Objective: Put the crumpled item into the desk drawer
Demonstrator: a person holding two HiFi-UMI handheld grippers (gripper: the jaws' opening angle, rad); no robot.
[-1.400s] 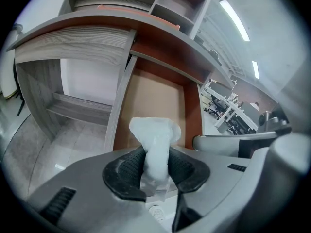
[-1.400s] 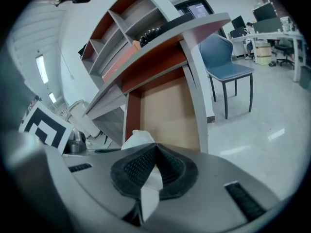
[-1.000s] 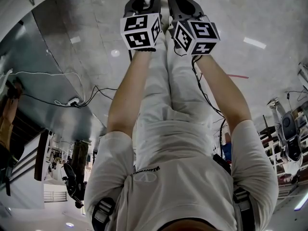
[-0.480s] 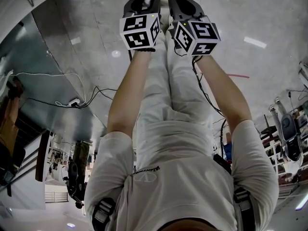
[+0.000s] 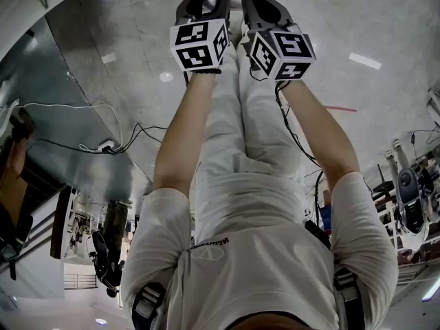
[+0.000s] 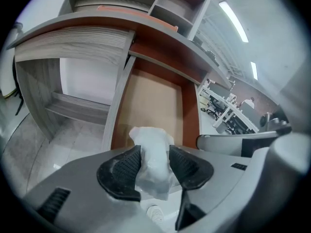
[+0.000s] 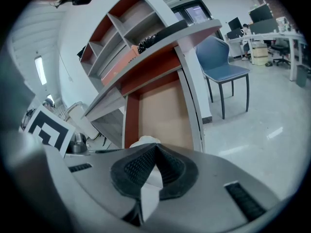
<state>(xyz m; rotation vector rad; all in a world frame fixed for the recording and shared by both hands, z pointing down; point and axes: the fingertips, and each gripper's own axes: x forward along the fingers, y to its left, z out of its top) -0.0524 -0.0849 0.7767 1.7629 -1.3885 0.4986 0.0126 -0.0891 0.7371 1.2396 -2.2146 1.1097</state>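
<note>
While the desk (image 6: pixel 73 38) sits with its drawer (image 6: pixel 150 106) pulled out, both grippers hang right over it. The left gripper (image 6: pixel 154 150) is opening up, with the white crumpled item (image 6: pixel 153 161) between its pads, touching both, above the drawer's bottom. The right gripper (image 7: pixel 155 152) is pinched closed on nothing.

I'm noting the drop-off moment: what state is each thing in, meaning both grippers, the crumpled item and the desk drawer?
Left gripper: jaws opening, with the crumpled item between them and touching both.
Right gripper: jaws together, nothing between them.
Crumpled item: crumpled and white, held over the open drawer.
Desk drawer: pulled open, visible bottom bare.
</note>
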